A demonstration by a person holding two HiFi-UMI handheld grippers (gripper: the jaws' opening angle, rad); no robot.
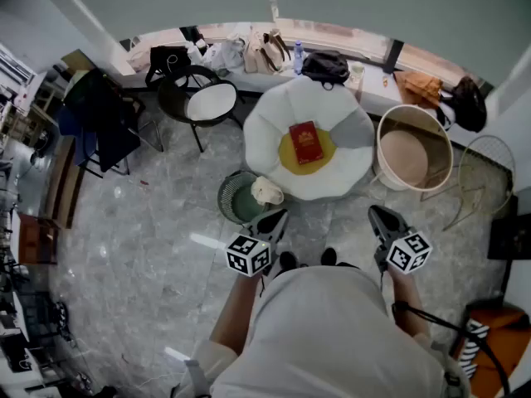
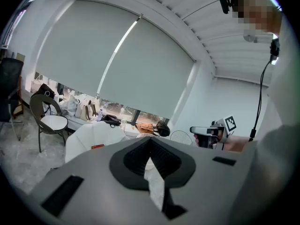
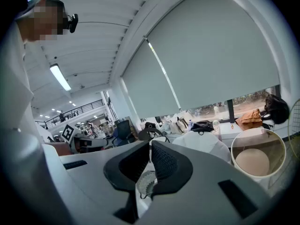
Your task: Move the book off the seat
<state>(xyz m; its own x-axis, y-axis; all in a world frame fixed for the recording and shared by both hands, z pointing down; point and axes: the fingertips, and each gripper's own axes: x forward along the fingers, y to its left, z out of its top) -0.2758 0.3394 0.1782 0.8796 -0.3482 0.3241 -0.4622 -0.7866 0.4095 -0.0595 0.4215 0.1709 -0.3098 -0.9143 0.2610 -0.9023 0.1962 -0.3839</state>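
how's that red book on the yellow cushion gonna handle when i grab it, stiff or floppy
The red book looks small and flat with squared edges, so it is probably stiff and light enough for one gripper. It lies flat on the yellow cushion, which likely gives under a push, so getting a jaw under an edge may be awkward. Being flat, it shouldn't roll.

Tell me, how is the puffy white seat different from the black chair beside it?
The puffy seat is flower-shaped, white with a yellow middle; the chair is a thin black frame with a white pad. The puffy seat holds a red book; the chair holds none. The puffy seat looks wider than the chair. Both stand on the grey floor.
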